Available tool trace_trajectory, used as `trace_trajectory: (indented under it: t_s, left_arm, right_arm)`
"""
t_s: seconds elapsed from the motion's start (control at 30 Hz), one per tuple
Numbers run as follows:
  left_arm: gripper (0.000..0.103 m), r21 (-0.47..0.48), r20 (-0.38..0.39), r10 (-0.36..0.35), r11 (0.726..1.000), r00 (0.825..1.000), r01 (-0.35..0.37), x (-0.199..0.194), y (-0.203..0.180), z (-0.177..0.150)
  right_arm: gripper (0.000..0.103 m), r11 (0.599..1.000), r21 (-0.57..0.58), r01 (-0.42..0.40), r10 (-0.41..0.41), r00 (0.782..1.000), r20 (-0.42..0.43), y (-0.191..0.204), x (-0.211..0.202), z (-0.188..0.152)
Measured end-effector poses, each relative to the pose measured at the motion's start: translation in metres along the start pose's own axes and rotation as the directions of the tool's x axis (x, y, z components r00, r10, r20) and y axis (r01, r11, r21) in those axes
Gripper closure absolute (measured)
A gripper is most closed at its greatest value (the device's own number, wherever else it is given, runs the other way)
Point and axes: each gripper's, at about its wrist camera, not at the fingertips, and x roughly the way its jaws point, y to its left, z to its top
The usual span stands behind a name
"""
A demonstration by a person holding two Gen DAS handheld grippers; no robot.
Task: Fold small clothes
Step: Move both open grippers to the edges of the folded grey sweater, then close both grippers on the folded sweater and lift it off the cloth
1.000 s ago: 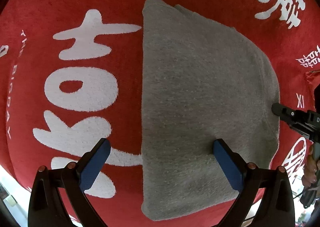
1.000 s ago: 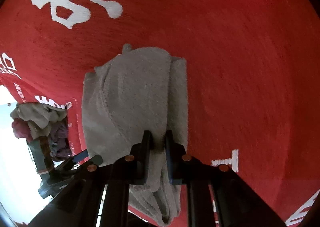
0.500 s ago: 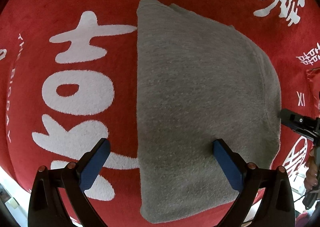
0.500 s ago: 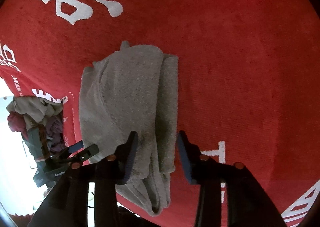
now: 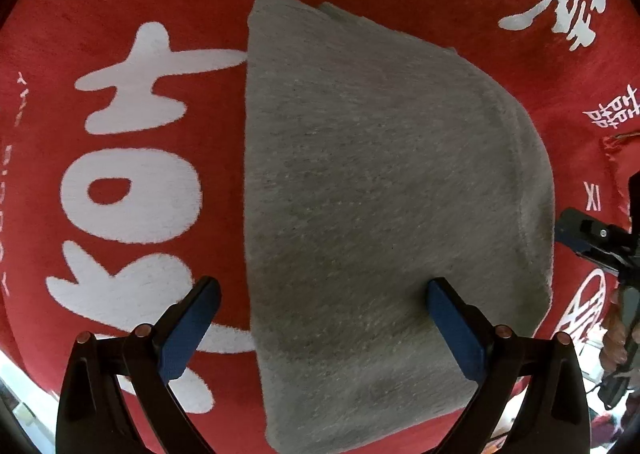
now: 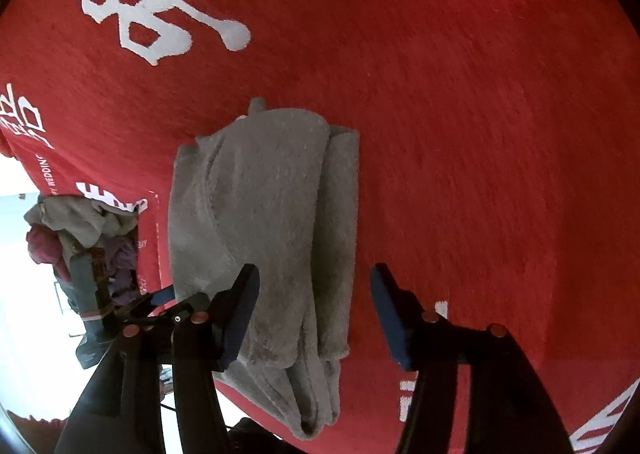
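Hovering both released tools, left tool [image 5: 320, 318] and right tool [image 6: 314, 310], over the folded grey garment [image 6: 264, 238] on the red cloth [image 6: 460, 114], I'd lift straight off without snagging its layers

A red cloth [image 6: 460, 102] with white lettering [image 5: 132, 182] fills both views; bright white light glares at the lower left.
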Motion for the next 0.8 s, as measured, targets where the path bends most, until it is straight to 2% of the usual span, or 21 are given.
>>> trace_trajectory:
  t_s: [0.1, 0.17, 0.27, 0.37, 0.47, 0.67, 0.8]
  left_arm:
    - [0.000, 0.018, -0.002, -0.028, 0.999, 1.000, 0.028, 0.001, 0.001, 0.002]
    - [0.000, 0.024, -0.017, -0.082, 0.996, 0.996, 0.083, 0.003, 0.006, 0.003]
    - [0.000, 0.049, -0.037, -0.169, 0.984, 0.985, 0.171, 0.009, 0.010, 0.005]
    - [0.000, 0.084, -0.054, -0.223, 0.970, 0.973, 0.227, 0.016, 0.007, 0.006]
    - [0.000, 0.110, -0.053, -0.219, 0.968, 0.974, 0.224, 0.020, 0.001, 0.008]
    - [0.000, 0.079, -0.022, -0.241, 0.967, 0.970, 0.242, 0.020, 0.005, 0.009]
    - [0.000, 0.069, -0.002, -0.213, 0.975, 0.977, 0.212, 0.024, 0.003, 0.007]
  right_arm:
    - [0.041, 1.000, 0.000, -0.007, 0.007, 1.000, -0.006, -0.002, 0.003, 0.003]
    - [0.040, 0.999, 0.000, -0.034, 0.034, 0.999, -0.010, -0.006, 0.005, 0.005]
    - [0.037, 0.996, -0.003, -0.087, 0.087, 0.996, -0.024, -0.012, 0.010, 0.007]
    - [0.037, 0.987, -0.018, -0.157, 0.156, 0.987, -0.048, -0.018, 0.021, 0.010]
    - [0.037, 0.974, -0.031, -0.226, 0.223, 0.972, -0.074, -0.023, 0.034, 0.016]
    - [0.035, 0.935, -0.068, -0.348, 0.341, 0.935, -0.096, -0.020, 0.049, 0.031]
    - [0.035, 0.923, -0.089, -0.375, 0.363, 0.923, -0.126, -0.009, 0.064, 0.037]
